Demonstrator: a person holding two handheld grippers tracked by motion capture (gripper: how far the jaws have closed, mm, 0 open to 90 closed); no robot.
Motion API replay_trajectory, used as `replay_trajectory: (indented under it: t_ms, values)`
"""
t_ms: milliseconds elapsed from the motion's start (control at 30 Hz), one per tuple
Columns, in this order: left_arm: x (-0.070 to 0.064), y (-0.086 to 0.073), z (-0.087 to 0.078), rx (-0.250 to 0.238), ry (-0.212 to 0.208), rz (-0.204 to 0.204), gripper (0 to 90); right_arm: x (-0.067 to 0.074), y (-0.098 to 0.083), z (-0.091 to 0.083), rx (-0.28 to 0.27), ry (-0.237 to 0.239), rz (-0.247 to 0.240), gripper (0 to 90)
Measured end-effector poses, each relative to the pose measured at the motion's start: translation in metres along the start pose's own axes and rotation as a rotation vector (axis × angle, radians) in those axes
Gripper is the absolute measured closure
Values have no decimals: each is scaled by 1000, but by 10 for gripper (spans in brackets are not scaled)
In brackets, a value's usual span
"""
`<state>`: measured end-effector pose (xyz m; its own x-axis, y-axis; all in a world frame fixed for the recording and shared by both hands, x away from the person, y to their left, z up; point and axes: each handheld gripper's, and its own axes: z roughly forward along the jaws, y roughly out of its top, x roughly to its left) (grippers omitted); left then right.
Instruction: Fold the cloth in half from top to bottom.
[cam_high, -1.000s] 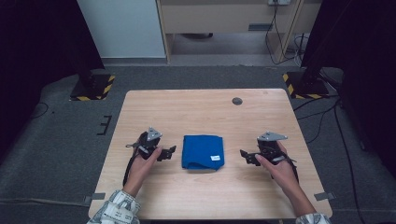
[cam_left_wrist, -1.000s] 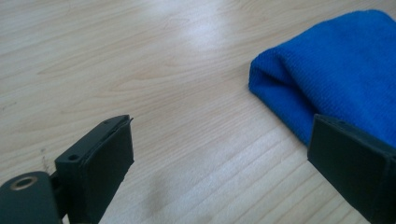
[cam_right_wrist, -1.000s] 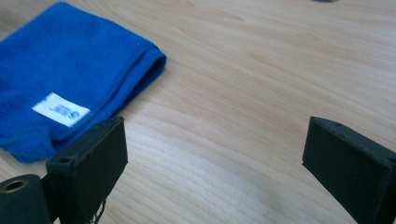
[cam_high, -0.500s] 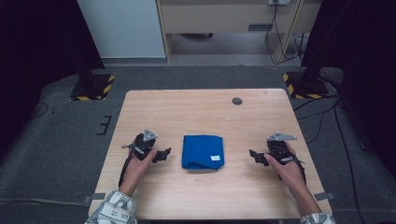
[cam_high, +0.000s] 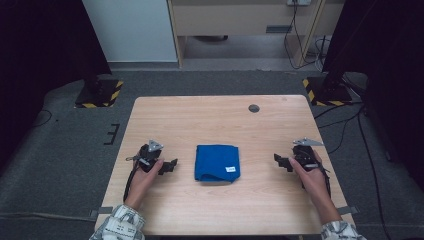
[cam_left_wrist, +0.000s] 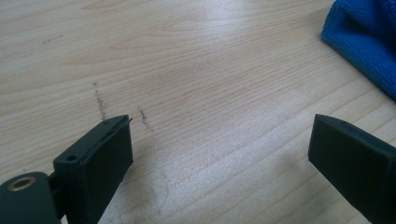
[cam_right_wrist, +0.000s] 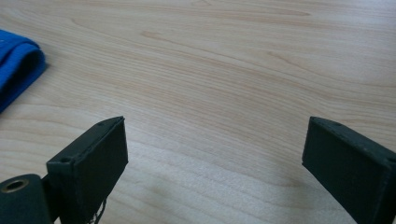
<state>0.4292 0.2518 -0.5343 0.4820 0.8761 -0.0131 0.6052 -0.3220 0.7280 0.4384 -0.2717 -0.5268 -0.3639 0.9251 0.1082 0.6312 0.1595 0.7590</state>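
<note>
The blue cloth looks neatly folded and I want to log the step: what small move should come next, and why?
Probably ease both grippers back from the blue cloth. It lies folded at mid-table, and the left gripper and right gripper stand apart from it, jaws wide open on bare table.

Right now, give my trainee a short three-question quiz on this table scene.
1. True or false: the left gripper is shut on the cloth.
2. What lies between the two grippers? A) a cup B) a folded blue cloth C) a plate
3. Fill in: the right gripper has its jaws ____.

Key: 1 false, it is open and apart from the cloth. 2 B. 3 open.
</note>
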Motion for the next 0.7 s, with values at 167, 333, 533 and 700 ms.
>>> replay_trajectory:
  t_ms: [167, 333, 533, 700]
  values:
    - [1, -3, 0, 11, 3, -4, 57, -1, -1, 7, 22, -22, 5, 67]
    - [1, -3, 0, 24, 10, 2, 52, 1, -5, 13, 47, -47, -15, 61]
    - [0, -4, 0, 30, 19, 8, 42, 10, -5, 16, 77, -70, -88, 45]
    - [-1, -4, 0, 31, 20, 7, 36, 13, -6, 15, 79, -66, -82, 43]
